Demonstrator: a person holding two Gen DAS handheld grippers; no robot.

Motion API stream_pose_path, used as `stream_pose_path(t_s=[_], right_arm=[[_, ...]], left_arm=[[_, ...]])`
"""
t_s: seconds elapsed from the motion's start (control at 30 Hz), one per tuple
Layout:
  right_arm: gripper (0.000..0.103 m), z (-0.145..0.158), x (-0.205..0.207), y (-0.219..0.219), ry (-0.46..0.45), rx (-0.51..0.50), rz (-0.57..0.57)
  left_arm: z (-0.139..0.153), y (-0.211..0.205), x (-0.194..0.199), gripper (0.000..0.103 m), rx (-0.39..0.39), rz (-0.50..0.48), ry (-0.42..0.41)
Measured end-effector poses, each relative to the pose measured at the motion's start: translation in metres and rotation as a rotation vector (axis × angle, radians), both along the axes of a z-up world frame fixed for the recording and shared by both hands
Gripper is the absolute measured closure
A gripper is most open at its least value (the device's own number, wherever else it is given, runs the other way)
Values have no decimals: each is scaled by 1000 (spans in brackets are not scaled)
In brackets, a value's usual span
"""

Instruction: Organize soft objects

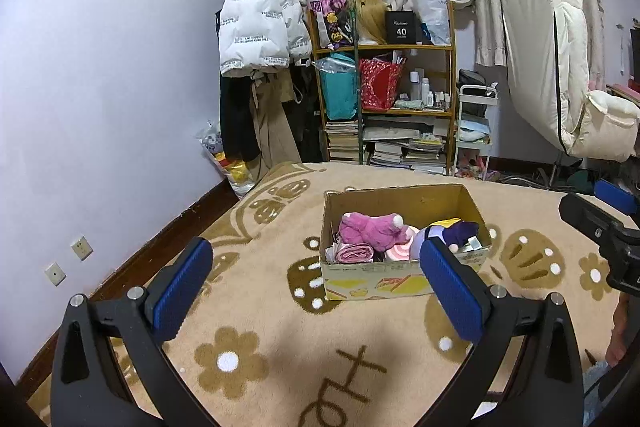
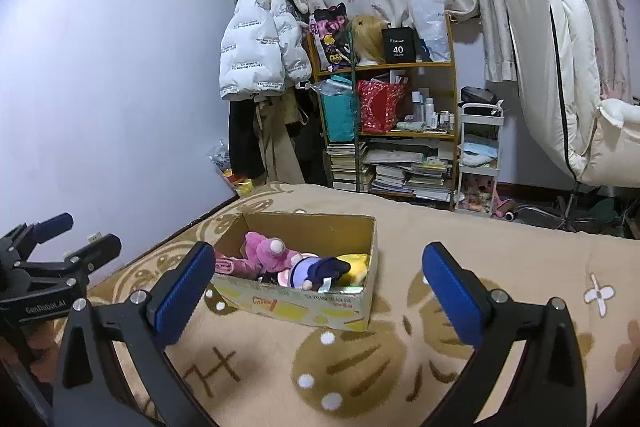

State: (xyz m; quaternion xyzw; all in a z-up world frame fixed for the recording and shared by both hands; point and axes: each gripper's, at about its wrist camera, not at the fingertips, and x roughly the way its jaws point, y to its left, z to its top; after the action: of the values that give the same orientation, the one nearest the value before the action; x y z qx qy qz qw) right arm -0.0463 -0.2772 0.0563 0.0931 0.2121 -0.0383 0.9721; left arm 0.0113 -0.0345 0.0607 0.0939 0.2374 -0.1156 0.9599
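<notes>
While both hand-held grippers [image 1: 316,283] [image 2: 318,287] spread, empty: box [image 1: 404,283] w/ plush toys [image 1: 372,231] ahead, shelf [image 1: 386,47] behind.

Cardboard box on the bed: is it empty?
No, the cardboard box holds a pink plush toy, a purple plush and a rolled pink cloth.

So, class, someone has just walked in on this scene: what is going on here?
A person holds two handheld grippers over a patterned blanket. Both the left gripper and the right gripper are open and hold nothing. In front of them a cardboard box sits on the blanket, already holding soft toys: a pink plush, a purple plush and a rolled pink cloth. Neither gripper touches the box.
</notes>
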Motion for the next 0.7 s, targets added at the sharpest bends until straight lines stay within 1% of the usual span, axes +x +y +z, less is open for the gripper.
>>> stream_pose_path(t_s=[0.13, 0.27, 0.43, 0.63, 0.7], right_arm=[[0, 1, -8, 0, 1, -10, -10], [0, -3, -11, -4, 8, -6, -24], [0, -10, -12, -7, 23, -10, -42], [0, -19, -9, -8, 43, -22, -49], [0, -21, -7, -8, 52, -23, -51]], left_arm=[[2, 4, -9, 1, -8, 5, -25], [-1, 8, -7, 1, -27, 5, -16], [-7, 10, -4, 1, -18, 11, -18], [-16, 11, 6, 1, -19, 26, 4], [-19, 10, 10, 1, -20, 17, 23]])
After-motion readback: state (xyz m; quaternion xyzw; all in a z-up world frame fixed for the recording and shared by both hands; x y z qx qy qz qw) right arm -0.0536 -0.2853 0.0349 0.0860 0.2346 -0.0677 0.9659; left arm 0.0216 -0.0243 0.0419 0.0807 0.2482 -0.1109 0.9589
